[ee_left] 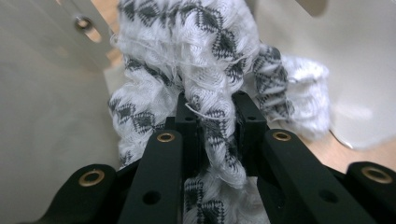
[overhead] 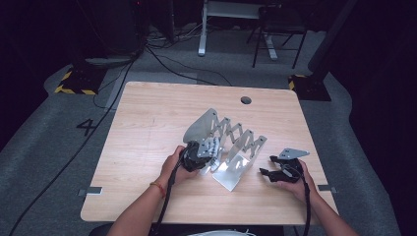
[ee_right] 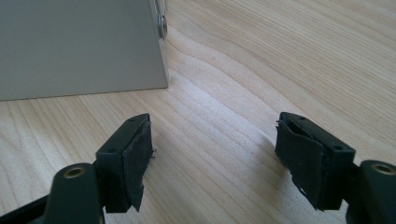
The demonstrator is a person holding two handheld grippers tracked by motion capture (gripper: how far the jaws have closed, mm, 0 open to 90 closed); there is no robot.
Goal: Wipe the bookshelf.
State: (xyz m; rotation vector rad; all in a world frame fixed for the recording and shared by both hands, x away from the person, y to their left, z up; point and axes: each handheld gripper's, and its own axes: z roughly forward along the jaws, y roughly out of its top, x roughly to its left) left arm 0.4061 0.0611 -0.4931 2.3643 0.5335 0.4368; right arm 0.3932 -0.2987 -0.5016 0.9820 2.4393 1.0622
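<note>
from up high the left gripper (overhead: pixel 199 155) sits just left of centre in the frame, pushed up against a metal accordion rack (overhead: pixel 231 142) on the wooden table (overhead: pixel 147 123), and whatever it holds there is just a pale smudge. its own view sorts that out: the jaws are clamped on a knitted white cloth (ee_left: pixel 210 70) with dark diamond patterns, fuzzy and bunched up, loose threads sticking out, squeezed between two smooth grey plates of the rack. the bottom of the cloth is cut off by the jaws.

the right gripper (overhead: pixel 280 169) rests at lower right of the high view, beside the rack. its own view shows the jaws standing wide apart over bare wood grain, the rubbery pads (ee_right: pixel 137 158) looking worn, with a flat grey plate in the upper left.
</note>
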